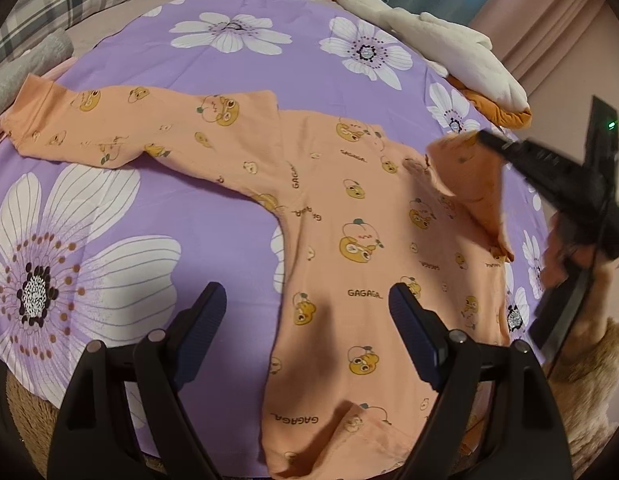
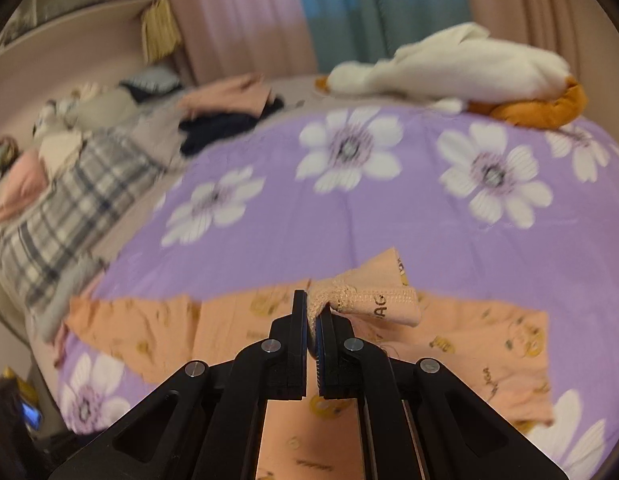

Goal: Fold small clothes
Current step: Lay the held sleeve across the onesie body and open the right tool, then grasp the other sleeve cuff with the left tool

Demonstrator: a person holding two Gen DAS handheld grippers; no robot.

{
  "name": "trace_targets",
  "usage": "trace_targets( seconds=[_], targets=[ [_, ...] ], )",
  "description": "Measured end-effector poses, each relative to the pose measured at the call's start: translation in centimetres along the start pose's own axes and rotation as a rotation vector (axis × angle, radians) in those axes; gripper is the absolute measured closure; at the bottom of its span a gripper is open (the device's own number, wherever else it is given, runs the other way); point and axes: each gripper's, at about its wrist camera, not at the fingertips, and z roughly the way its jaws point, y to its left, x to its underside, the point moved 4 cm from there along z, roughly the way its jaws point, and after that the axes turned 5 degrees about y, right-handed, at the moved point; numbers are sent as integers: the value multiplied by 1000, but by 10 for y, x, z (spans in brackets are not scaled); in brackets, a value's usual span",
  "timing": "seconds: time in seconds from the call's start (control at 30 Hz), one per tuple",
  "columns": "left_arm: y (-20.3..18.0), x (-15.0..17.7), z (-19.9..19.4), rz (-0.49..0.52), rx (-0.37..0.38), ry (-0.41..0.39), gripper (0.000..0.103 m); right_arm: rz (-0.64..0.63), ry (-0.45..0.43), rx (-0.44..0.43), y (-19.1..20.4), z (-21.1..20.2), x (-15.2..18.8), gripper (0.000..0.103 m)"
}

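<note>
A small peach-orange cotton top with yellow cartoon faces (image 1: 349,240) lies flat on the bed, on a purple bedsheet with big white flowers (image 1: 169,220). One long sleeve (image 1: 109,120) stretches out far ahead and to the left of the left gripper (image 1: 307,312). Its fingers (image 1: 207,312) are spread wide with nothing between them, just above the lower part of the top.

The right gripper (image 2: 314,312) has its fingers pressed together on the cuff of the other sleeve (image 2: 365,300). The sleeve is lifted up off the bed and bends over the body of the top.

Past the fingers, at the far edge of the bed, lies a white plush goose with orange feet (image 2: 449,68). Further left are a pile of dark and peach clothes (image 2: 225,116) and a grey checked pillow (image 2: 69,192). Pink and blue curtains (image 2: 309,12) hang behind. Nothing sits on the top itself.
</note>
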Motion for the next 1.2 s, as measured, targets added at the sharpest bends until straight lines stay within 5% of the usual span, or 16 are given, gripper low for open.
trace_targets(
  seconds=[0.33,0.5,0.6,0.83,1.0,1.2],
  targets=[
    [0,1,7,11,2,18,20,-61,203,-7,26,52,59,98],
    [-7,-6,15,24,19,32,19,-105,210,-90,37,40,61,38],
    [-14,-14,18,37,42,36,19,-122,143,-80,34,17,53,37],
    [-46,-47,43,74,103,48,19,29,-20,140,-51,-50,40,29],
    [-74,-68,89,66,151,149,20,180,-38,217,-114,-71,56,29],
    [-125,-74,117,146,128,169,20,299,12,280,-159,-71,88,29]
  ],
)
